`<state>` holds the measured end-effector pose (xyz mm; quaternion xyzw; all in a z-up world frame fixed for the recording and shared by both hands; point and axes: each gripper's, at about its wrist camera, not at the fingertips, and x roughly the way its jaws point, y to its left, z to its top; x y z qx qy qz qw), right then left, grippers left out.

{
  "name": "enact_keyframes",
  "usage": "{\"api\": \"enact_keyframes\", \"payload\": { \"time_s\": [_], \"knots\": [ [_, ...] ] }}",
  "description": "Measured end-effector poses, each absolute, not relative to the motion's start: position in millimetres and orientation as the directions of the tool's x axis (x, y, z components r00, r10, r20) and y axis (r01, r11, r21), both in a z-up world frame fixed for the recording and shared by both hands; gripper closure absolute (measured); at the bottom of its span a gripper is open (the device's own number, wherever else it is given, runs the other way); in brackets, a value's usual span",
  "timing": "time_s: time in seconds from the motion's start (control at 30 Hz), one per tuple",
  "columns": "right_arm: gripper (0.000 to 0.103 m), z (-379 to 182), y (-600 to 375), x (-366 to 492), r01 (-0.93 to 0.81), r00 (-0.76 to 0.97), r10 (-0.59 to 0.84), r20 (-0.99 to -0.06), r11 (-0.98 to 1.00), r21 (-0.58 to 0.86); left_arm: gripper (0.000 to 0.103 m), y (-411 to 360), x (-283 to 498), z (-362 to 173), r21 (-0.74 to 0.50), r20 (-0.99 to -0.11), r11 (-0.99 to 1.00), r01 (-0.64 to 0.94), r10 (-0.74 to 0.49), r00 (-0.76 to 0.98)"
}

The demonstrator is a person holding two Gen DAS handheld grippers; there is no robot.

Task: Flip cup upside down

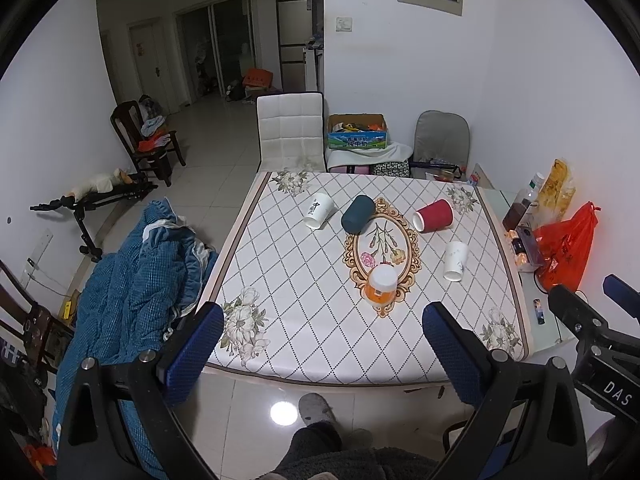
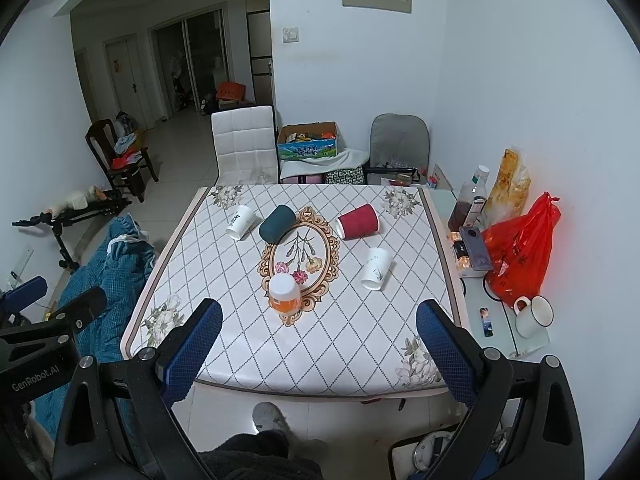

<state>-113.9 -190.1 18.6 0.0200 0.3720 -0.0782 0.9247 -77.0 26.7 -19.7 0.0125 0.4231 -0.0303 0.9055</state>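
Several cups are on the patterned table (image 1: 300, 300) (image 2: 248, 344). A white cup with black script (image 1: 318, 210) (image 2: 240, 221), a dark teal cup (image 1: 358, 213) (image 2: 277, 223), a red cup (image 1: 433, 215) (image 2: 357, 221) and a white cup with a plant print (image 1: 455, 260) (image 2: 375, 268) lie on their sides. An orange cup (image 1: 382, 284) (image 2: 284, 292) stands upside down near the middle. My left gripper (image 1: 323, 346) and right gripper (image 2: 319, 340) are open and empty, held above the table's near edge.
A red plastic bag (image 2: 520, 252), bottles, a phone and a white mug (image 2: 534, 316) sit on the glass side table at the right. A white chair (image 1: 290, 132) stands at the far edge. A blue blanket (image 1: 132, 280) lies at the left. My foot (image 2: 266, 416) is below.
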Motion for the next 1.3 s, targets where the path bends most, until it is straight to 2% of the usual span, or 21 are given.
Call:
{"api": "enact_keyframes", "payload": {
  "time_s": [1.3],
  "knots": [
    [0.003, 14.0, -201.3, -106.7, 0.162, 0.706, -0.129, -0.696, 0.987, -0.018, 0.001, 13.7, -79.5, -27.5, -0.01, -0.776, 0.996, 0.089, -0.064, 0.627]
  ]
}}
